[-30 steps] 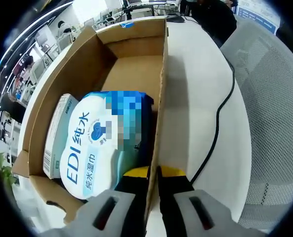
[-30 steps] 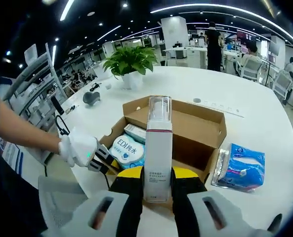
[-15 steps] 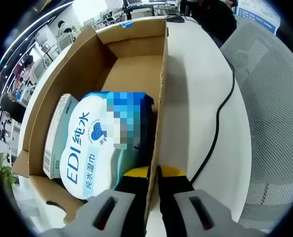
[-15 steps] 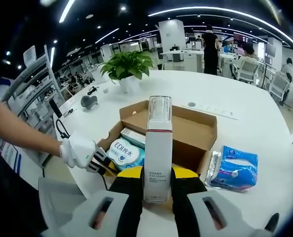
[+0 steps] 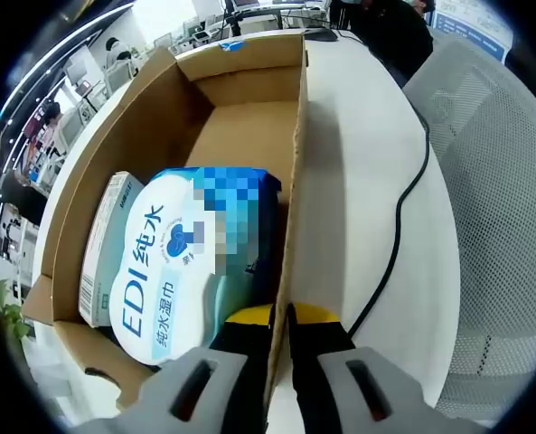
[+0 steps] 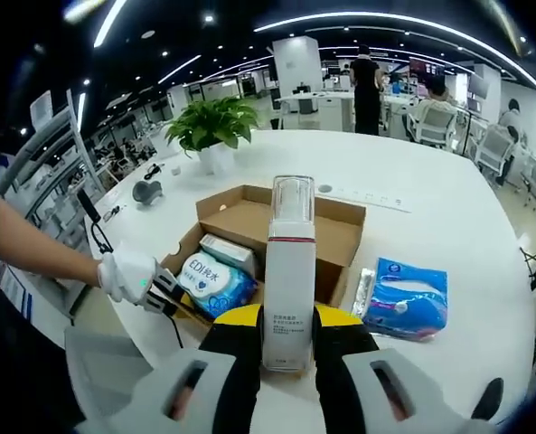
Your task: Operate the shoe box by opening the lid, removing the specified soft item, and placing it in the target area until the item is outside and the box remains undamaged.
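The open cardboard box (image 5: 249, 117) (image 6: 326, 237) lies on the white table. Inside it rest a blue-and-white wet wipes pack (image 5: 182, 262) (image 6: 211, 278) and a small white carton (image 5: 100, 244) (image 6: 227, 250). My left gripper (image 5: 279, 316) (image 6: 182, 300) is shut on the box's right side wall. My right gripper (image 6: 288, 321), raised above the table, is shut on a tall white pump bottle (image 6: 290, 271) with a clear cap. A blue soft tissue pack (image 6: 403, 298) lies on the table to the right of the box.
A black cable (image 5: 399, 226) runs across the table beside a grey mesh chair (image 5: 493, 181). A potted plant (image 6: 211, 131) and a grey object (image 6: 144, 191) stand beyond the box. People and desks fill the office behind.
My right gripper with the bottle has drawn back and risen, so box and tissue pack look smaller and farther. The left gripper view is unchanged.
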Motion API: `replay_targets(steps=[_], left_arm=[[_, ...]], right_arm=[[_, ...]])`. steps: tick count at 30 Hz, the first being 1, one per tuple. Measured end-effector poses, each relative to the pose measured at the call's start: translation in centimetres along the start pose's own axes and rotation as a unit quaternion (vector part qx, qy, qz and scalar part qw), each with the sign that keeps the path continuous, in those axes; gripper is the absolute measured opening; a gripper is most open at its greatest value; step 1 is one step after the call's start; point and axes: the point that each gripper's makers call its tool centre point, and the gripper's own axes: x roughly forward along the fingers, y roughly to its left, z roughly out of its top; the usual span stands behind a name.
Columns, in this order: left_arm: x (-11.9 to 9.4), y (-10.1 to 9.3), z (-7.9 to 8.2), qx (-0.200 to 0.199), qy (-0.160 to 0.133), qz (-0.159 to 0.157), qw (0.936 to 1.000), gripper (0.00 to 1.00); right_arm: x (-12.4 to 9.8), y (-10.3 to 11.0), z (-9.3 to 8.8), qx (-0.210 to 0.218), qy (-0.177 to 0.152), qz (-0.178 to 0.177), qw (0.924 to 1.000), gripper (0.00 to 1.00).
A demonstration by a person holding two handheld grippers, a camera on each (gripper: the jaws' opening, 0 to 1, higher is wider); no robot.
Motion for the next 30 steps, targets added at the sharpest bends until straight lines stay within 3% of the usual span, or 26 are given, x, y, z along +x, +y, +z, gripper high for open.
replay_targets(steps=[30], left_arm=[[0.0, 0.0, 0.0, 0.000, 0.000, -0.001, 1.0000, 0.04]], right_arm=[[-2.5, -5.0, -1.4, 0.028, -0.003, -0.053, 0.9982, 0.18]])
